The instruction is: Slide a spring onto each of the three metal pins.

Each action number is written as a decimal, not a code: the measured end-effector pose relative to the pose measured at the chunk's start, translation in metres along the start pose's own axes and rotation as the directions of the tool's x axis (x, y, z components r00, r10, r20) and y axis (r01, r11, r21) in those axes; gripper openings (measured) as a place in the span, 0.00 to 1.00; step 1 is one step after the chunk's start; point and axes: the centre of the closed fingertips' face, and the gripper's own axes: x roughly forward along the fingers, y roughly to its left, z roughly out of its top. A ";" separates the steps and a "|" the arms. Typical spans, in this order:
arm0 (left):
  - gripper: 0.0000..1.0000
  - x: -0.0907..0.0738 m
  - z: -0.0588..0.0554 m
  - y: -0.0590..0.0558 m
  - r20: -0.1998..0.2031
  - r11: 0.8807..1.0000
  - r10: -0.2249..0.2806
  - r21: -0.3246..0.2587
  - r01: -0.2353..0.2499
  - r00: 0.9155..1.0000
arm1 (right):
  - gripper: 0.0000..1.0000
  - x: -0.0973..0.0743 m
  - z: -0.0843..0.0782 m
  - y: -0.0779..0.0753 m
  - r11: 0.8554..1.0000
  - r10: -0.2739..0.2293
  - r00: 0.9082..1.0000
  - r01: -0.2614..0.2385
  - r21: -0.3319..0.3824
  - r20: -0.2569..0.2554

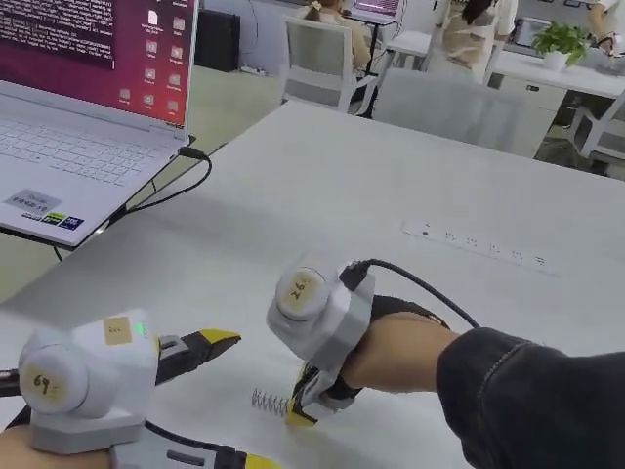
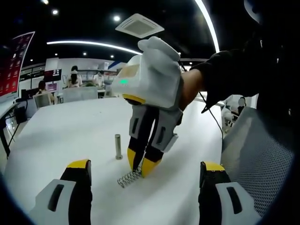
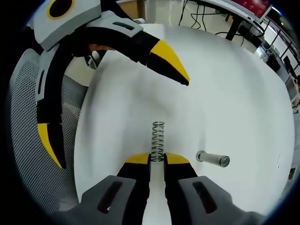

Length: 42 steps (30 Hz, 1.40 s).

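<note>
right gripper had the spring pinched by one end, left gripper sat wide open. next up, i'd guess: line it over the pin.

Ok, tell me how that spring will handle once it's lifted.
The spring is thin, open-coiled wire, so probably very light and bendy. The right gripper pinches only one end, so the free end may droop or wobble. Round and lying on the smooth table, it would likely roll if released.
</note>
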 end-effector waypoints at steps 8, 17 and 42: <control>0.89 -0.001 -0.004 0.001 -0.016 1.000 -0.003 0.001 0.003 1.000 | 0.08 -0.011 0.001 0.004 1.000 0.004 1.000 -0.005 0.005 0.010; 0.69 0.003 -0.002 -0.004 -0.028 0.999 -0.037 0.004 0.038 0.999 | 0.08 -0.031 -0.007 0.013 0.999 0.032 0.999 -0.032 -0.016 0.014; 0.12 0.012 0.000 -0.030 -0.065 0.985 -0.162 0.054 0.166 0.985 | 0.08 -0.064 -0.017 0.043 0.985 0.091 0.996 -0.092 -0.148 -0.011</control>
